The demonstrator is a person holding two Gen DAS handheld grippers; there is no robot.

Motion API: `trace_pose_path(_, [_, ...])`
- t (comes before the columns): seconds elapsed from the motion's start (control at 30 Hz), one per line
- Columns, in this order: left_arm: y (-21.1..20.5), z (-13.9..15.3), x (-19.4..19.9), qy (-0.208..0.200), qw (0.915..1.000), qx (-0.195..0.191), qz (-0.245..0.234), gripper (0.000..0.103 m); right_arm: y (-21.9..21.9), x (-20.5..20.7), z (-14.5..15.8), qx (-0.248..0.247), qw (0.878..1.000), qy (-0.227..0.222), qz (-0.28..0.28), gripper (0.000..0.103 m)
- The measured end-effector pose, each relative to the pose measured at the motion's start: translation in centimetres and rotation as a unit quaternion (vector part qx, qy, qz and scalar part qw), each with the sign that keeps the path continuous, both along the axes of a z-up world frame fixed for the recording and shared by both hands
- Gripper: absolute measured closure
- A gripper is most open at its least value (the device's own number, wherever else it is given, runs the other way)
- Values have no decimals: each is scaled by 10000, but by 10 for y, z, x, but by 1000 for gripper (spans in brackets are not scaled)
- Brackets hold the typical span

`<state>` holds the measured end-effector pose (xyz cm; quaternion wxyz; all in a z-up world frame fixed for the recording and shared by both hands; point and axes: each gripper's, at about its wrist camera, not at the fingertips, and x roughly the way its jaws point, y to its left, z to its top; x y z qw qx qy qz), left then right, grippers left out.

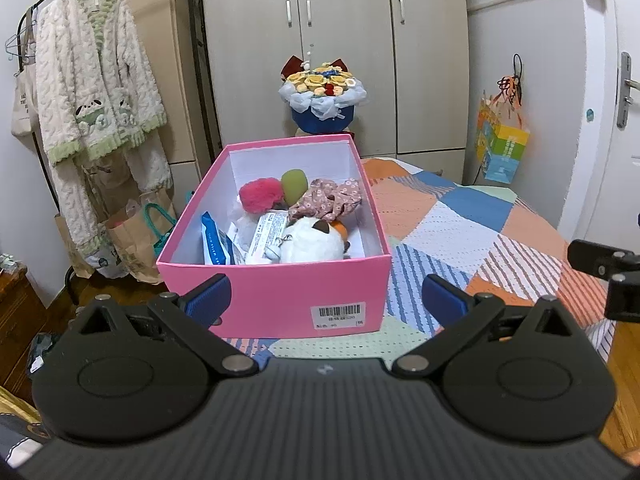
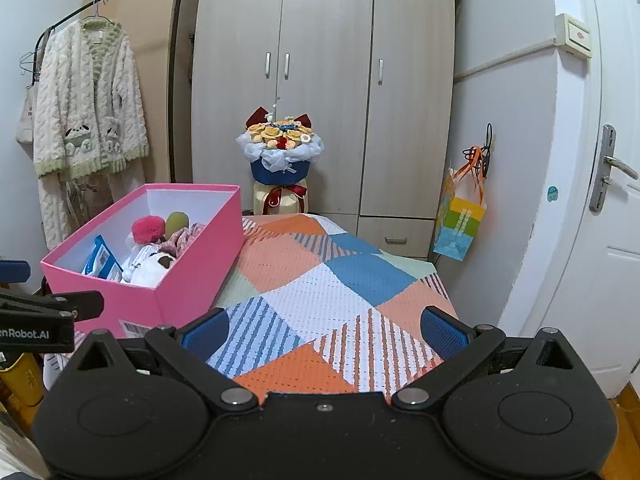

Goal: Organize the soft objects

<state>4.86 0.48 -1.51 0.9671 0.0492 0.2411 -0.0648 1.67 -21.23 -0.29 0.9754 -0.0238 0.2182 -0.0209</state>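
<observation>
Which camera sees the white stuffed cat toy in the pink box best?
The left wrist view: the white stuffed cat toy lies near and almost whole inside the pink cardboard box. In the right wrist view the box wall hides most of it.

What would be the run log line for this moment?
left gripper: open, empty | right gripper: open, empty | pink box: on bed, soft objects inside
</observation>
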Motion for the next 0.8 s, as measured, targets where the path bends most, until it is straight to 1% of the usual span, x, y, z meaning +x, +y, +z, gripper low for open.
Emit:
trace_pose_path(0.13, [-2, -3, -4, -102, 9999, 46, 6, 0, 1, -7, 1, -85, 9999, -139, -12, 0])
trace_pose_path(0.47, [4, -7, -8, -132, 9995, -269, -106, 0, 6, -19, -1, -406, 9987, -294, -12, 0])
trace_pose_path(0.8, [1, -7, -13, -336, 9993, -141, -31, 0, 8, -19, -3, -372, 9990, -242, -67, 0])
